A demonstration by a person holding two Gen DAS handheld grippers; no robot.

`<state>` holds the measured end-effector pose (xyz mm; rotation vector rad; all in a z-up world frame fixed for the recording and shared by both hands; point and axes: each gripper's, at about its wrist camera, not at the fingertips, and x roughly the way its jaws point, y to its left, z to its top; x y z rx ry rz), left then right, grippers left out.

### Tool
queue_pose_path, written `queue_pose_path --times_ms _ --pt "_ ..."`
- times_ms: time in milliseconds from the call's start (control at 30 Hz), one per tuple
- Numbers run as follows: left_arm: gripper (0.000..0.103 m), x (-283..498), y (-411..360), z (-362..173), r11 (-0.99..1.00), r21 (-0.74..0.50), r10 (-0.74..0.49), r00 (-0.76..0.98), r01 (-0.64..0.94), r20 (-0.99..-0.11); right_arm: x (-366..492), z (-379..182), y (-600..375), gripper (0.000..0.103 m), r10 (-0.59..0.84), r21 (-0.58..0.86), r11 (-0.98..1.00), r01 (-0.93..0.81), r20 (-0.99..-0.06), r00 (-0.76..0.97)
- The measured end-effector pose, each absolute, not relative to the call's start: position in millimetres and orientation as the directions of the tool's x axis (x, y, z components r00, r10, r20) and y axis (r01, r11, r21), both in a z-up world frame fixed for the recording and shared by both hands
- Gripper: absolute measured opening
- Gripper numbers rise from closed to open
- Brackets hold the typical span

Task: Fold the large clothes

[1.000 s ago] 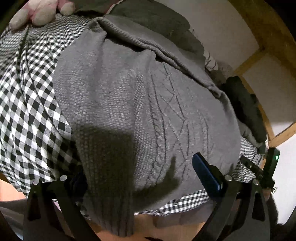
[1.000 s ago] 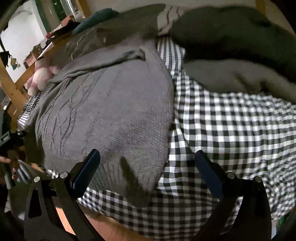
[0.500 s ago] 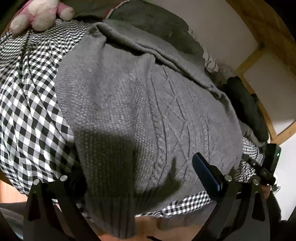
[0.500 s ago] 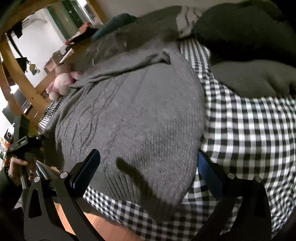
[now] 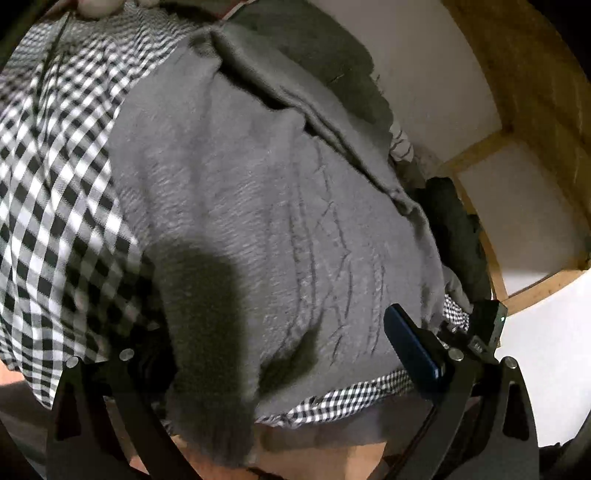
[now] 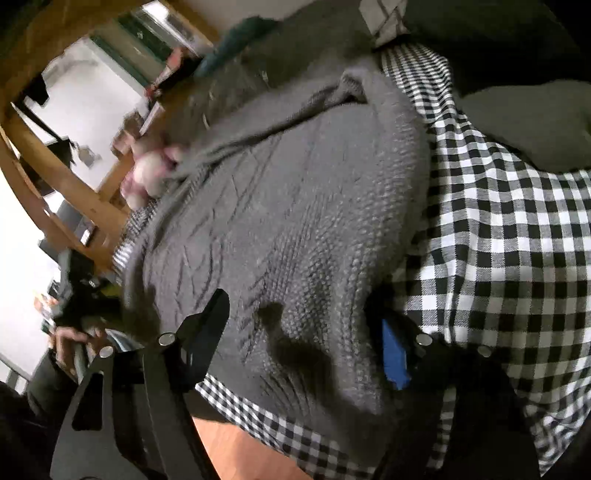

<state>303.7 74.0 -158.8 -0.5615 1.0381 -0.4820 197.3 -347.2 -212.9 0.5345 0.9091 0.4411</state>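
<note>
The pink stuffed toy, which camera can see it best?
The right wrist view. There the pink stuffed toy shows as a blurry pink and white lump past the far edge of the grey sweater. The left wrist view only catches a pale sliver of it at the top edge.

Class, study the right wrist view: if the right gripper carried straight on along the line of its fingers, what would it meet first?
Most likely the grey knitted sweater, near its hem; the right gripper already straddles that edge, jaws just closing. The checked bedcover lies beneath. Depth is uncertain.
</note>
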Motion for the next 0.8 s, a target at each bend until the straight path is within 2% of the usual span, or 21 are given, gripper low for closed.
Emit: queue_pose_path --times_ms 33,67,133,167,200,233,267,300,333,367,400,467,567,667,733,767,800 --pt "0.098 301.3 75.4 -161.0 0.765 -0.634 -0.616 0.417 0.114 -0.668 196.7 -211.7 -350.1 0.071 0.576 0.616 0.777 -0.128 -0.614 0.540" --pt "0.098 299.2 76.3 -162.7 0.769 -0.628 -0.616 0.405 0.123 -0.675 193.4 -210.7 -353.7 0.065 0.577 0.617 0.777 -0.125 -0.617 0.535" --pt "0.098 295.3 80.4 -164.5 0.759 -0.635 -0.632 0.395 0.142 -0.667 187.2 -211.9 -359.2 0.049 0.636 0.674 0.724 -0.145 -0.572 0.518" --pt "0.097 295.4 81.2 -164.1 0.746 -0.649 -0.648 0.389 0.148 -0.655 186.1 -212.2 -360.1 0.034 0.672 0.706 0.689 -0.164 -0.539 0.508" --pt "0.090 296.0 83.3 -160.7 0.717 -0.678 -0.678 0.388 0.162 -0.624 184.3 -210.2 -357.6 0.026 0.699 0.727 0.662 -0.182 -0.511 0.501" --pt "0.083 296.6 83.6 -156.6 0.698 -0.694 -0.697 0.387 0.178 -0.603 183.7 -202.8 -358.1 0.024 0.756 0.774 0.590 -0.231 -0.429 0.494" --pt "0.069 298.3 83.1 -152.7 0.696 -0.694 -0.699 0.389 0.181 -0.600 183.6 -197.0 -362.1 0.022 0.782 0.797 0.547 -0.256 -0.377 0.496" --pt "0.063 301.1 83.5 -148.3 0.689 -0.702 -0.705 0.386 0.178 -0.594 183.9 -189.9 -366.5 0.021 0.798 0.817 0.505 -0.278 -0.320 0.511" --pt "0.063 303.4 83.7 -146.8 0.678 -0.714 -0.716 0.378 0.176 -0.586 187.1 -186.8 -372.8 0.021 0.796 0.835 0.481 -0.267 -0.288 0.532" --pt "0.063 305.0 83.9 -147.1 0.674 -0.719 -0.720 0.370 0.171 -0.587 190.4 -188.9 -374.6 0.023 0.780 0.829 0.509 -0.233 -0.329 0.532" --pt "0.063 307.9 82.3 -153.4 0.713 -0.687 -0.686 0.349 0.143 -0.639 196.9 -196.6 -370.3 0.023 0.737 0.781 0.600 -0.175 -0.455 0.499" --pt "0.065 310.5 79.6 -166.5 0.770 -0.630 -0.626 0.306 0.096 -0.718 200.5 -213.1 -357.7 0.024 0.708 0.725 0.673 -0.147 -0.574 0.412" --pt "0.085 301.5 77.7 -168.1 0.748 -0.653 -0.651 0.328 0.120 -0.685 192.3 -227.3 -339.1 0.025 0.707 0.700 0.694 -0.167 -0.619 0.340" --pt "0.085 295.2 58.4 -160.8 0.798 -0.577 -0.601 0.304 0.175 -0.739 193.6 -225.1 -333.3 0.027 0.707 0.701 0.693 -0.167 -0.617 0.346" --pt "0.071 293.3 49.0 -151.2 0.827 -0.525 -0.561 0.328 0.199 -0.760 194.9 -216.2 -325.9 0.021 0.691 0.676 0.712 -0.189 -0.627 0.360" --pt "0.040 295.9 48.1 -151.0 0.872 -0.462 -0.488 0.333 0.160 -0.807 198.7 -213.0 -322.7 0.009 0.660 0.647 0.741 -0.179 -0.653 0.373" --pt "0.013 299.8 51.5 -154.9 0.914 -0.392 -0.403 0.332 0.102 -0.853 194.8 -215.2 -325.0 0.009 0.621 0.617 0.773 -0.151 -0.685 0.381"
